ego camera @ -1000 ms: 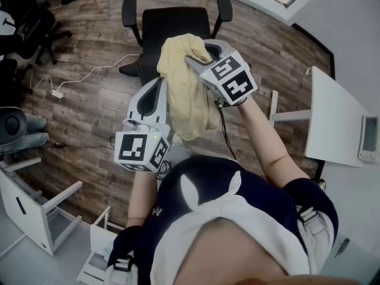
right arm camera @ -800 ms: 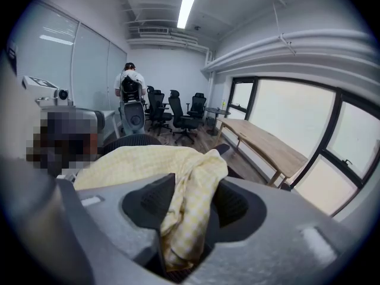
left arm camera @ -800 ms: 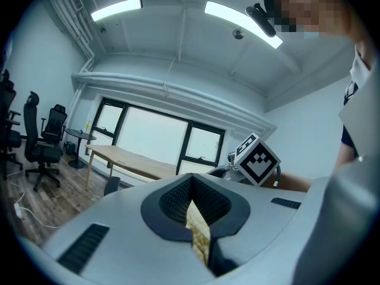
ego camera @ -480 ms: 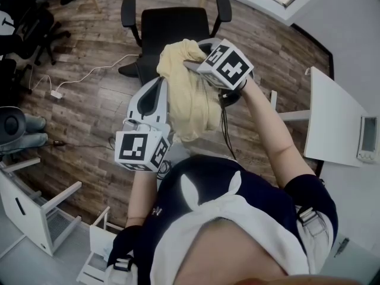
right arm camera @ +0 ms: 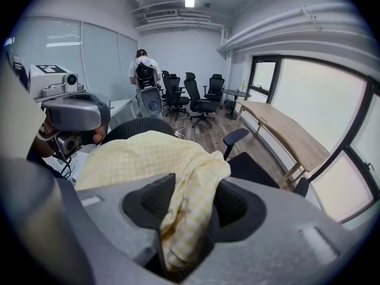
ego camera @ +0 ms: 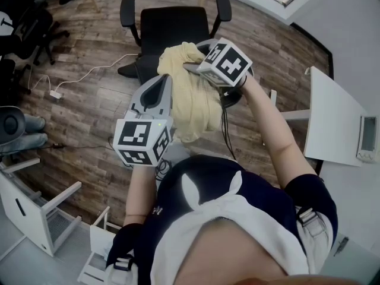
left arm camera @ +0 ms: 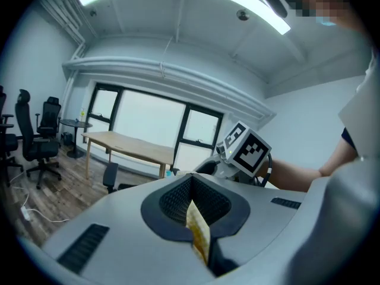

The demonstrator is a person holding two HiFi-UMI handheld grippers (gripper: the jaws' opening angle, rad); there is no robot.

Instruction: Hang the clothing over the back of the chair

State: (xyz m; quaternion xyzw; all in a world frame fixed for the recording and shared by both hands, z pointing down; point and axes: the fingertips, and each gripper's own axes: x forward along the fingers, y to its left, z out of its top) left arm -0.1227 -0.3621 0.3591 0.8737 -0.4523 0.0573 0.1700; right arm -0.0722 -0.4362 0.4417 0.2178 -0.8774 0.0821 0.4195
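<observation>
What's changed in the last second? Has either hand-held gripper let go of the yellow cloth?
The right hand-held gripper tipped over and edged toward the chair. The left hand-held gripper shifted only slightly. Nothing was let go: both remain shut on the yellow cloth, which is still held up between them. The chair has not moved.

**Colours and Patterns**

The clothing (ego camera: 191,100) was pale yellow with a fine check. The office chair (ego camera: 173,24) was black and the floor (ego camera: 89,108) streaky brown wood. The left tool (ego camera: 162,83) and right tool (ego camera: 189,67) were grey, with black-and-white marker squares.
</observation>
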